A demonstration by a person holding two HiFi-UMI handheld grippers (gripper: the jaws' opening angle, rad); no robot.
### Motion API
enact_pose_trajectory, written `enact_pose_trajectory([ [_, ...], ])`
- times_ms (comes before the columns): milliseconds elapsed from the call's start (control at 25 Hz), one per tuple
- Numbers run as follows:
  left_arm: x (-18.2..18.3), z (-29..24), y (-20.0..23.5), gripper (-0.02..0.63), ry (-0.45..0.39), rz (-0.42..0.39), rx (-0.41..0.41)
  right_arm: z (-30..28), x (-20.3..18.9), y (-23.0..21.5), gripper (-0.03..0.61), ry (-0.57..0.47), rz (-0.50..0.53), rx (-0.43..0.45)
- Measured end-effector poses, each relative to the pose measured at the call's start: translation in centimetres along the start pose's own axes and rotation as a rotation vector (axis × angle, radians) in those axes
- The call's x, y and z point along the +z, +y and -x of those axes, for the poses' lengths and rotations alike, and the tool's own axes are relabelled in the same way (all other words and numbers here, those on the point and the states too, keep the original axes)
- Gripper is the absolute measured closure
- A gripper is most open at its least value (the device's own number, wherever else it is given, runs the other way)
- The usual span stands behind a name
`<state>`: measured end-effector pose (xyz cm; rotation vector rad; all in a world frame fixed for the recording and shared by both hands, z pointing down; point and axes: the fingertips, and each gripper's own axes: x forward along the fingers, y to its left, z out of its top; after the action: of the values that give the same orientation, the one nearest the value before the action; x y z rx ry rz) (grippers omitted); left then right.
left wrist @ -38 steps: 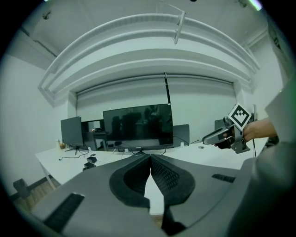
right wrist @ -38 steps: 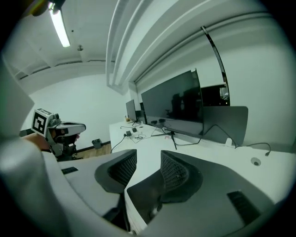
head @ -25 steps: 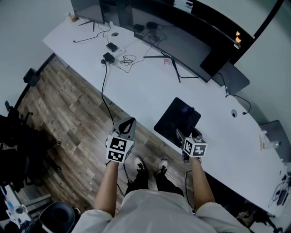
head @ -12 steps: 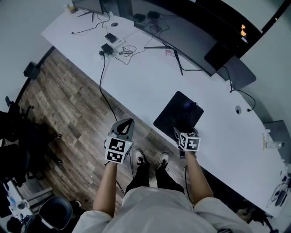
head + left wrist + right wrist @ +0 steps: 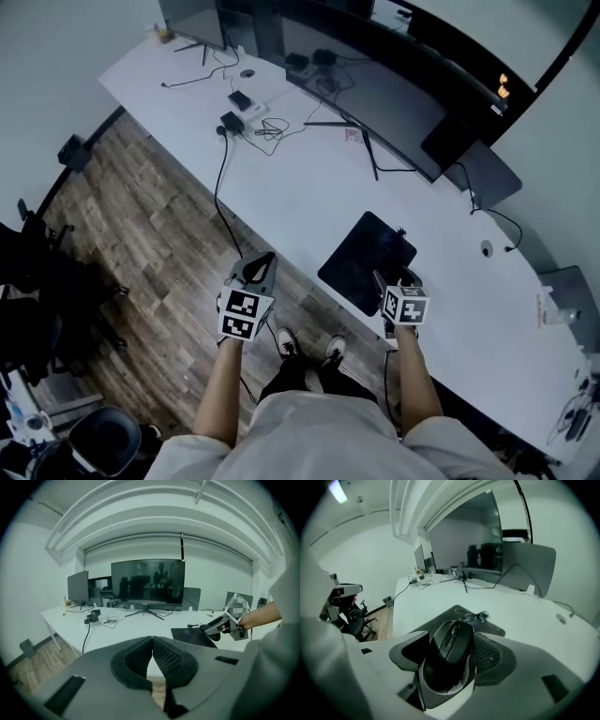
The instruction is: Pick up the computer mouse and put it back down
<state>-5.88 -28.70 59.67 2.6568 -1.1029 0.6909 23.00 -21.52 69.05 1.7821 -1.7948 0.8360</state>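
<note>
A black computer mouse [image 5: 451,651] lies at the near corner of a black mouse mat [image 5: 361,251], its cable bunched just beyond it. My right gripper [image 5: 452,639] reaches down over it, with the mouse between the jaws. The jaws are closing, one pad close along each side of the mouse. In the head view the right gripper [image 5: 398,281] hides most of the mouse. My left gripper [image 5: 263,265] hangs shut and empty over the floor, just off the desk's front edge. From the left gripper view its pads [image 5: 164,656] meet, and the right gripper [image 5: 216,626] shows over the mat [image 5: 191,636].
The long white desk [image 5: 309,187] carries a wide monitor [image 5: 361,80], a second screen [image 5: 192,19] at the far left, and a power brick with tangled cables [image 5: 246,117]. A cable [image 5: 220,202] drops over the front edge. Office chairs [image 5: 42,281] stand on the wood floor at left.
The right gripper has shifted a little to the right along the mat's near corner and sits lower over the mouse. The left gripper has sunk slightly and stays shut.
</note>
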Motion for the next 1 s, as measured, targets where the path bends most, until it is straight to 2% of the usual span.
enact_pose_trajectory([
  [280,5.8,1.8,2.4,0.598,-0.096,-0.02,0.06,6.7,9.2,-0.7,0.276,-0.16,0.094,0.001],
  [600,12.4,3.9,3.6,0.598,-0.224,-0.071,0.077,12.9,18.4,1.0,0.278,-0.332,0.156,0.05],
  [800,14.9,4.4,4.2,0.598,-0.272,-0.066,0.098,13.2,22.1,1.8,0.278,-0.369,0.24,0.064],
  [1000,15.1,3.3,4.5,0.598,-0.262,-0.057,0.104,10.1,23.3,2.2,0.278,-0.336,0.291,0.101],
])
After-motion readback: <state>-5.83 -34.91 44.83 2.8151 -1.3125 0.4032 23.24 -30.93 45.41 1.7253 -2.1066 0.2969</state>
